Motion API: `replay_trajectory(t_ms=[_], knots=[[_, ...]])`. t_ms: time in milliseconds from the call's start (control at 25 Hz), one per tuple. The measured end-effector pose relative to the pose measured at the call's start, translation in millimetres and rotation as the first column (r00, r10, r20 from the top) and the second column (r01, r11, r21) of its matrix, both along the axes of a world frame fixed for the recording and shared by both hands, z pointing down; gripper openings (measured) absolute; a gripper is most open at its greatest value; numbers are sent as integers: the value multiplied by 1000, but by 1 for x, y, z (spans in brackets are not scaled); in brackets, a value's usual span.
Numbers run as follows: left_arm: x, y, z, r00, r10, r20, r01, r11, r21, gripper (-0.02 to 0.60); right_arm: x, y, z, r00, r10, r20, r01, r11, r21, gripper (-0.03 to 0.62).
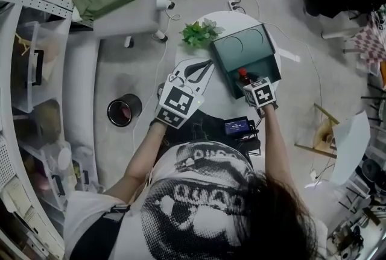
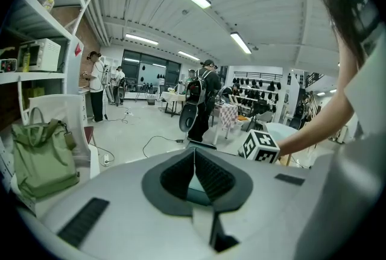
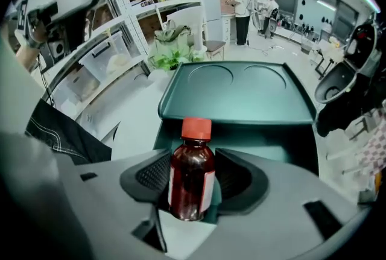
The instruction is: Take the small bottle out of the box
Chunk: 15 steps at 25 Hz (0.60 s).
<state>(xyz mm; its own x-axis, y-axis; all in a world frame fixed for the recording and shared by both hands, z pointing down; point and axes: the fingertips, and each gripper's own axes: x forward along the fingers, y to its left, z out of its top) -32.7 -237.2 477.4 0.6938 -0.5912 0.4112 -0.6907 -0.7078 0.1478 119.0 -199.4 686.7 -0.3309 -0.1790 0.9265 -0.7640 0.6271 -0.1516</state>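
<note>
The left gripper (image 2: 194,162) is pointing across the room, jaws touching; a green bag (image 2: 42,156) is sitting near left, people (image 2: 202,96) standing far

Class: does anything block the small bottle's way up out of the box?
Nothing visible does. The right gripper is shut on the small brown glass bottle with a red cap. The green plastic box has its lid folded back, so it is open above.
</note>
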Motion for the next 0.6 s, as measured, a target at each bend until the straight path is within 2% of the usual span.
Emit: replay_trajectory(t_ms=[360, 600], knots=[[5, 28, -9, 1000, -9, 14, 9, 1000, 21, 14, -2, 6, -62, 988, 60, 142, -79, 988, 134, 228], [19, 63, -12, 999, -22, 25, 22, 1000, 21, 14, -7, 33, -103, 964, 72, 257, -126, 972, 200, 227]])
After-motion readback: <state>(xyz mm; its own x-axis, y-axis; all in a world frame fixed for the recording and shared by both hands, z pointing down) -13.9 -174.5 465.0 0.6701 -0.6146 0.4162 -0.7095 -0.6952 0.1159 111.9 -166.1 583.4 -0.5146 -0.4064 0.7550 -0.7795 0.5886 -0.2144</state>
